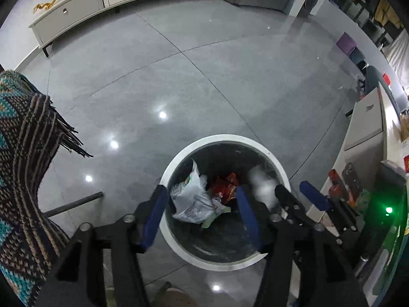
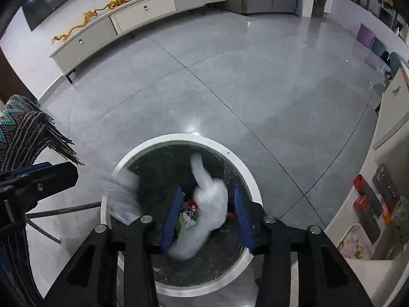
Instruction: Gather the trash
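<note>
From the left wrist camera, the left gripper (image 1: 202, 204) is hanging above a round white-rimmed trash bin (image 1: 179, 158) standing on a glossy grey tiled floor (image 1: 204, 76). Its blue-padded fingers (image 1: 153, 217) are spreading wide, with nothing between them. Down in the bin, a crumpled white plastic bag (image 1: 190, 199) is lying beside red snack wrappers (image 1: 227, 186). The right gripper (image 1: 296, 192) is showing at the right, over the bin's edge, with a blurred white lump (image 1: 263, 186) just beside it. A knitted zigzag blanket (image 1: 23, 153) is draping at the left.

From the right wrist camera, the right gripper (image 2: 207, 209) is hovering over the same trash bin (image 2: 245, 174), fingers (image 2: 242, 217) spreading apart. A blurred white plastic bag (image 2: 207, 204) is sitting between them, inside the bin's mouth; whether either finger is touching it cannot be told. A clear plastic sheet (image 2: 122, 197) is overhanging the bin's left rim. The left gripper (image 2: 46, 176) is poking in at the left edge.
</note>
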`<state>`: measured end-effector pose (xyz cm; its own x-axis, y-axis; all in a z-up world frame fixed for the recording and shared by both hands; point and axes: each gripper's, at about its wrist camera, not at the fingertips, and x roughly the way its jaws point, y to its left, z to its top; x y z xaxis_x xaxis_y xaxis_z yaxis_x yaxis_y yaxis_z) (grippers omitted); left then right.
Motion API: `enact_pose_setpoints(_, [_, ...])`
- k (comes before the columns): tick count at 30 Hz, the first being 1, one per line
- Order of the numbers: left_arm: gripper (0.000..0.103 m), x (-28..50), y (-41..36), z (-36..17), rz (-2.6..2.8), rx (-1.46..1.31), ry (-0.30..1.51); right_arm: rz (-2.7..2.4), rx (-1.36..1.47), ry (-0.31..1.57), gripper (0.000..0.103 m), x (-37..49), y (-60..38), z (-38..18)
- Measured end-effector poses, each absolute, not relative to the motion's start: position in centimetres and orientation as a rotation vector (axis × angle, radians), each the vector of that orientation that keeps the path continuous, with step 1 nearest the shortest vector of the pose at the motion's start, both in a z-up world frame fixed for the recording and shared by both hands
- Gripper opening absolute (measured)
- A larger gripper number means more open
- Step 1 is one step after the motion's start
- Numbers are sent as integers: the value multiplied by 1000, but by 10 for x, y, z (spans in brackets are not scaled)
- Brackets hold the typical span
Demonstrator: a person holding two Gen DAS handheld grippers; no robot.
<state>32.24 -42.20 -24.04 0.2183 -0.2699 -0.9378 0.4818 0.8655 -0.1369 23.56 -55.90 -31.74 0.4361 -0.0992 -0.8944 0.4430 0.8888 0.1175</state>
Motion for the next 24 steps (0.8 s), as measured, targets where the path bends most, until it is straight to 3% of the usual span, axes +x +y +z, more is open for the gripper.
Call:
enact_pose_setpoints(2, [56,320,-421,-236,-538,187,1239,-357,357,1071,53,234,-560,-318])
enact_pose_setpoints(9, [56,298,-401,-194,-548,172,1096,-352,356,1018,59,218,-550,-300])
enact_pose_setpoints(11, [57,287,-391,-177,-539,180,1032,-359,342,991,75,210,-542,-285])
enact_pose_setpoints(18, [58,226,-327,-111,-466,212,775,-325,307,870,87,153,-508,-215])
enact_pose_setpoints(24, [63,173,-251,-82,-369,191,671,-272,272,786,95,97,-466,-158])
